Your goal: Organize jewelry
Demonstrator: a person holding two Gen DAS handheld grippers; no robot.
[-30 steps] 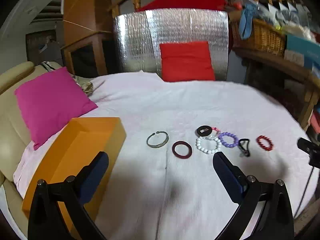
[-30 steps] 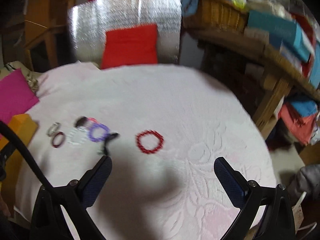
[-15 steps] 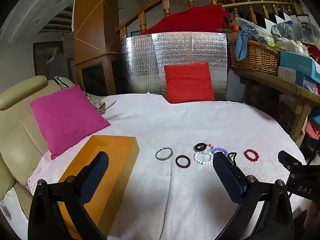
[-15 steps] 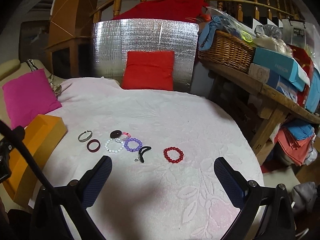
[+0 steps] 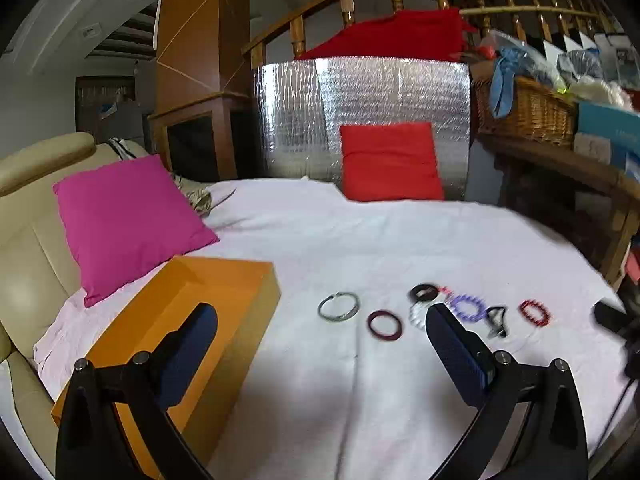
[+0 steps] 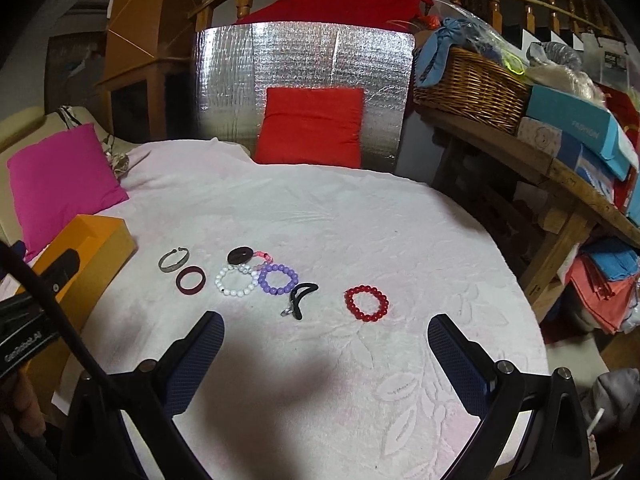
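Note:
Several bracelets lie in a row on the white cloth: a silver bangle (image 6: 173, 260), a dark red ring (image 6: 191, 279), a white bead bracelet (image 6: 235, 281), a black disc (image 6: 240, 256), a purple bead bracelet (image 6: 278, 279), a black clip (image 6: 301, 298) and a red bead bracelet (image 6: 366, 303). The bangle (image 5: 338, 307) and dark red ring (image 5: 384, 324) also show in the left wrist view. An orange box (image 5: 192, 320) sits at the left. My left gripper (image 5: 320, 344) is open and empty above the cloth. My right gripper (image 6: 326, 354) is open and empty, in front of the row.
A pink cushion (image 5: 128, 220) leans on a beige sofa at the left. A red cushion (image 6: 312, 126) rests against a silver foil panel (image 6: 304, 80) at the back. A wooden shelf with a wicker basket (image 6: 472, 88) and boxes stands at the right.
Both grippers have pulled back and up from the cloth, so the jewelry looks smaller and farther. Both stay open. No jewelry has moved.

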